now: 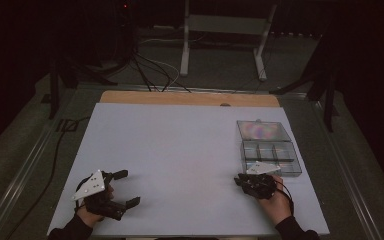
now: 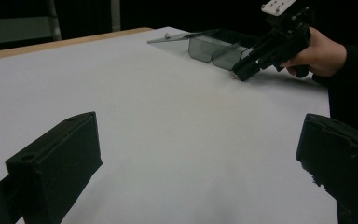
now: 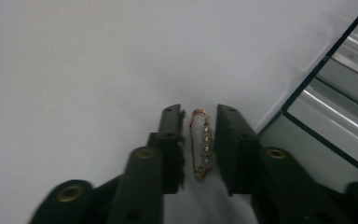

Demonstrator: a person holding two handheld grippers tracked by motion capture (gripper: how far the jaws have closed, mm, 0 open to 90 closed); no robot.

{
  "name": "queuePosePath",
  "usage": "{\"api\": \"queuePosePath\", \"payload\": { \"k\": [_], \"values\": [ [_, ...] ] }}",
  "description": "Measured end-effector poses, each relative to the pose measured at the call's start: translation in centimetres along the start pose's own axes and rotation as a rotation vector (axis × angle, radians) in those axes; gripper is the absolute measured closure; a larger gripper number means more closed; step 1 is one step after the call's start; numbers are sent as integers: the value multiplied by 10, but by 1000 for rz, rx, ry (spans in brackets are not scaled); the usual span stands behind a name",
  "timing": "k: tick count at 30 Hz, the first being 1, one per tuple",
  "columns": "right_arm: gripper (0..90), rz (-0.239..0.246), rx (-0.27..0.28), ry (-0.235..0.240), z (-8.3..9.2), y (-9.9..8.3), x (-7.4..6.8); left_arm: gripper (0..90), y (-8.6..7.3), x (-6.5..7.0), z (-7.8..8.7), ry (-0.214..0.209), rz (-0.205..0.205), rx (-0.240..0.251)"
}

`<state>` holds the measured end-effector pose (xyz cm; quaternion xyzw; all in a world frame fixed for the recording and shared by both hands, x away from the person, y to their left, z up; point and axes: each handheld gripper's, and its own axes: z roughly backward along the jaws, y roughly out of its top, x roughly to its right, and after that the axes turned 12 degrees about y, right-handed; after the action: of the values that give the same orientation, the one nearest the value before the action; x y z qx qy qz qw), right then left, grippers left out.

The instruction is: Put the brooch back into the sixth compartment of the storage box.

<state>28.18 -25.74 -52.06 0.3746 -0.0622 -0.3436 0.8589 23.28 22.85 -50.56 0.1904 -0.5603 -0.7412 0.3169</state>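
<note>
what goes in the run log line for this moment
left claw: open, idle | right claw: straddling pin, not closed | box: lid open

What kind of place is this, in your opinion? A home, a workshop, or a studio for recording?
Most likely a recording or lab space, not a home. The white table stands in a dark room, loose cables run over the floor behind it, and a person works with a handheld tool in each hand beside a clear compartment box.

Gold beaded pin [image 3: 201, 143] — flat beside the clear box [image 3: 335, 107].
</note>
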Motion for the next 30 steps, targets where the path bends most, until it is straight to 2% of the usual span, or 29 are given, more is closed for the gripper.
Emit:
{"api": "queuePosePath", "payload": {
  "k": [4, 5, 8, 9, 11, 18, 19, 25, 30],
  "values": [
    [778, -18, -4, 0, 0, 1, 1, 12, 0, 0, 0, -1, 1, 0],
    [800, -41, -5, 2, 1, 1, 3, 12, 0, 0, 0, -1, -1, -1],
    [804, -51, -4, 6, 1, 2, 4, 12, 0, 0, 0, -2, -2, -2],
    [851, -56, -6, 6, 1, 2, 4, 12, 0, 0, 0, -1, 0, -1],
    [848, -62, -9, 3, 1, 2, 4, 12, 0, 0, 0, 0, -4, -5],
    [858, -61, -6, 5, 2, 3, 3, 12, -1, 0, -1, -1, -7, -7],
    [860, -42, -10, 9, 2, 4, 1, 12, 0, 0, -1, -2, -4, -5],
    [861, -11, -18, 15, 3, 7, -5, 12, -1, 0, -1, -1, -8, -11],
    [861, -9, -15, 23, 5, 8, -7, 12, -1, 0, -1, -1, -10, -13]
  ]
}}
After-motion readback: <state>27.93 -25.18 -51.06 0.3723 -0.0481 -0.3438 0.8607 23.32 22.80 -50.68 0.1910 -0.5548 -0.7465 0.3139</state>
